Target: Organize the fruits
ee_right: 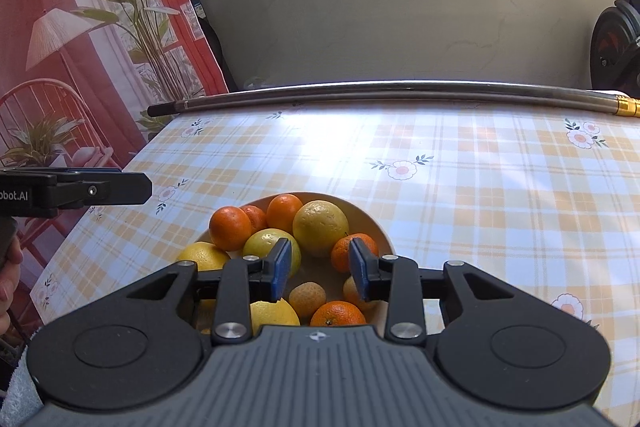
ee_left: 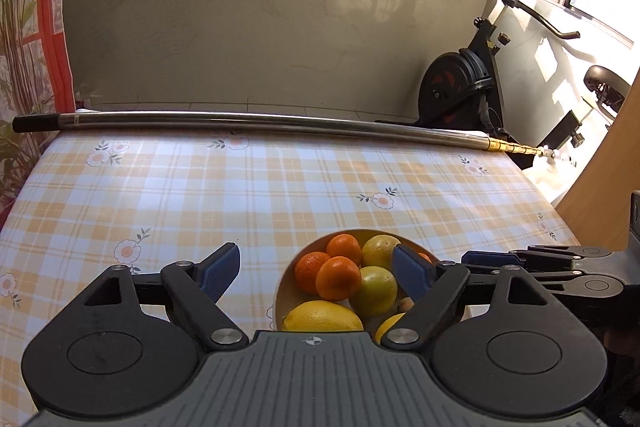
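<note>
And here we are over the bowl (ee_right: 382,227), which sits toward the near edge of the table (ee_right: 480,187). It's heaped: oranges (ee_right: 229,227), a big pale lemon (ee_right: 320,227), more lemons and small mandarins (ee_right: 338,313) crowded in together. Look across the checked, flower-printed cloth and there's no loose fruit anywhere on what shows, so I'd call the gathering essentially done. Whether any sorting inside the bowl is wanted, I can't say from here.

The left gripper (ee_left: 316,273) hangs above the bowl's near-left rim with its fingers spread wide and nothing between them; the fruit seen through the gap lies below in the bowl. The right gripper (ee_right: 320,271) hovers over the bowl's near side, blue pads (ee_right: 280,269) parted a modest way, gripping nothing; the small yellowish fruit (ee_right: 307,297) beneath sits untouched in the bowl.

Now the surroundings. A long metal pole (ee_left: 256,121) with a black grip at one end and a brass tip at the other lies along the table's far edge. Behind it, a plain pale wall, sunlit. An exercise bike (ee_left: 460,87) stands past the far right corner under the windows, and a printed curtain (ee_right: 80,47) with plants and a lamp hangs past the left edge.
</note>
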`<action>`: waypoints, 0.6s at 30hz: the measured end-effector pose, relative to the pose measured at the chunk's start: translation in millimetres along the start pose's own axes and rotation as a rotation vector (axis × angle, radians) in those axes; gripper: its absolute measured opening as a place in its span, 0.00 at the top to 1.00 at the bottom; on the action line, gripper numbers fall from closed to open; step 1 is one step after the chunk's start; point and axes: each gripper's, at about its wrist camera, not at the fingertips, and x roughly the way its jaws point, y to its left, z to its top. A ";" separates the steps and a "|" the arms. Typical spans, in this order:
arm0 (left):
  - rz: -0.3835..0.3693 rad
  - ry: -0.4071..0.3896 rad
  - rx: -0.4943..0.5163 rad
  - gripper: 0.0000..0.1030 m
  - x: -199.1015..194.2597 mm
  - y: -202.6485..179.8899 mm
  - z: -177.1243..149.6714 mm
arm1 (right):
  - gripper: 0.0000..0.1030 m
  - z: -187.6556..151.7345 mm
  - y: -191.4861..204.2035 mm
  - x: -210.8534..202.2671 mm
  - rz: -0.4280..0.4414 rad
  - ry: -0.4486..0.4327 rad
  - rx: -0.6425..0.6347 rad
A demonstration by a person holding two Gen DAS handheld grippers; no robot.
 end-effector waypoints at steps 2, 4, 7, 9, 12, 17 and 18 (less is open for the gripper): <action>0.017 -0.018 0.016 0.13 -12.4 -2.3 -0.1 | 0.59 2.0 1.2 -9.6 -0.021 -0.020 0.004; 0.016 -0.038 0.010 0.13 -28.0 -2.3 0.8 | 0.53 3.2 1.7 -19.3 -0.030 -0.039 0.011; 0.000 -0.070 -0.028 0.09 -52.0 -1.9 1.9 | 0.40 4.9 5.4 -35.2 -0.038 -0.062 0.013; -0.001 -0.096 -0.027 0.07 -66.8 -2.9 1.6 | 0.31 5.0 9.1 -47.3 -0.039 -0.081 0.006; 0.050 -0.137 -0.007 0.04 -88.4 -9.8 1.2 | 0.14 5.6 13.1 -70.6 -0.033 -0.106 0.021; 0.064 -0.197 0.004 0.00 -121.9 -23.0 1.2 | 0.00 7.8 28.7 -108.8 -0.048 -0.126 0.035; 0.055 -0.216 -0.001 0.00 -130.6 -25.4 0.9 | 0.00 8.0 32.5 -115.2 -0.059 -0.136 0.024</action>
